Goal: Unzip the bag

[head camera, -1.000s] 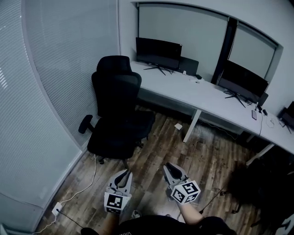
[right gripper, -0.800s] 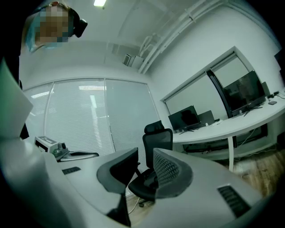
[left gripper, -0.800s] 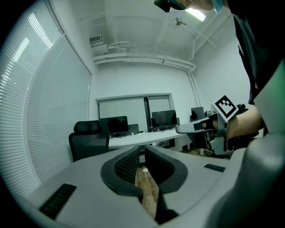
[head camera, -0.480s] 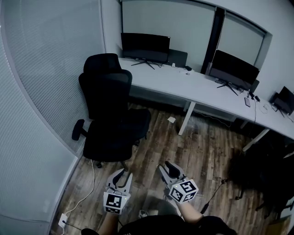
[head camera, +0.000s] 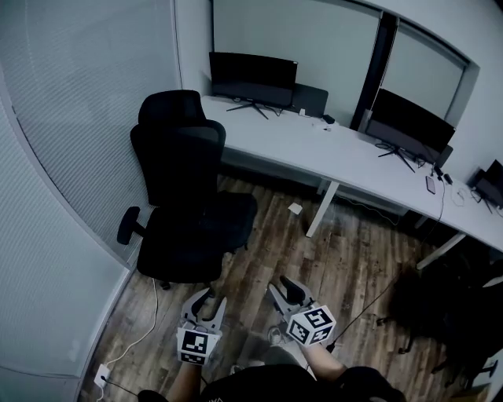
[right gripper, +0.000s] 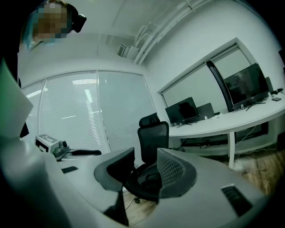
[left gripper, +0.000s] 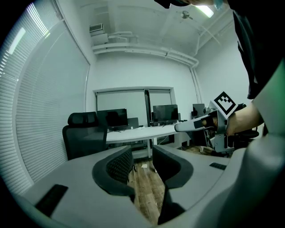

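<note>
Cool, dim, even light fills the room. Left of the office chair (head camera: 185, 208) the window blinds (head camera: 71, 157) glow pale. Both gripper views bulge fisheye-fashion, black at the corners; a ceiling lamp (left gripper: 205, 10) glares high above, right of the chair.

Both grippers sit low in the frame above the wooden floor (head camera: 346, 267), the left gripper (head camera: 211, 298) and right gripper (head camera: 283, 287) pointing away from the person; the jaws of each have just been opening and hold nothing. Ahead of them a black office chair (head camera: 185, 204) stands beside a long white desk (head camera: 314, 153) carrying two dark monitors (head camera: 253, 77) (head camera: 413, 122). A dark bulky shape (head camera: 440, 314) lies at the right, too dim to identify.
</note>
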A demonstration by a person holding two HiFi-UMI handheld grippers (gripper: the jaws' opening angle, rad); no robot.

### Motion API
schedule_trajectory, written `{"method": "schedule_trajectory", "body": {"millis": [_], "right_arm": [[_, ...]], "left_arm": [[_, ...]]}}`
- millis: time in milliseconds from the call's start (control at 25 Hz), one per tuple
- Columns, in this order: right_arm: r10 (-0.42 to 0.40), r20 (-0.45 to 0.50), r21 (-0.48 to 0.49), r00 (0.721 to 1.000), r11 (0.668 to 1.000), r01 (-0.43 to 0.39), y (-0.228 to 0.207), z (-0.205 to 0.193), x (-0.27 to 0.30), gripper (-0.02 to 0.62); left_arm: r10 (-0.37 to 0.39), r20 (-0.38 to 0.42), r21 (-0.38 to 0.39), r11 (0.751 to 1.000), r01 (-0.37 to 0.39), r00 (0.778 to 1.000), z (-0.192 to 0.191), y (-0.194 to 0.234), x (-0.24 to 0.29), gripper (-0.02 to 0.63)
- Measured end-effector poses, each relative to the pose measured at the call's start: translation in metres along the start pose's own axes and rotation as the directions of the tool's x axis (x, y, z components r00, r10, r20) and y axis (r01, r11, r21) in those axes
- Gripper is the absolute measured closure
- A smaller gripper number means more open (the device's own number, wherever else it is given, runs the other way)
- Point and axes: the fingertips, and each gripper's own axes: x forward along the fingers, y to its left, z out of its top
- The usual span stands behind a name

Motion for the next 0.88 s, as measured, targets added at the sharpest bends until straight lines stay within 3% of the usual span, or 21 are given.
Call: {"method": "schedule_trajectory", "body": {"millis": [520, 880], "right_arm": [[0.108, -0.120, 0.019, 0.987, 0.994, -0.106, -0.113, -0.005, 0.050, 0.428], [0.223, -0.221, 0.016, 0.949, 0.974, -0.225, -0.156, -0.025, 0.094, 0.428]], "left_arm": [[0.115, -0.103, -0.002, 0.993, -0.116, 0.988, -0.006, -0.011, 0.109, 0.420], [0.200, -0.167, -0.021, 0.978, -0.206, 0.966, -0.024, -0.016, 0.156, 0.408]]}}
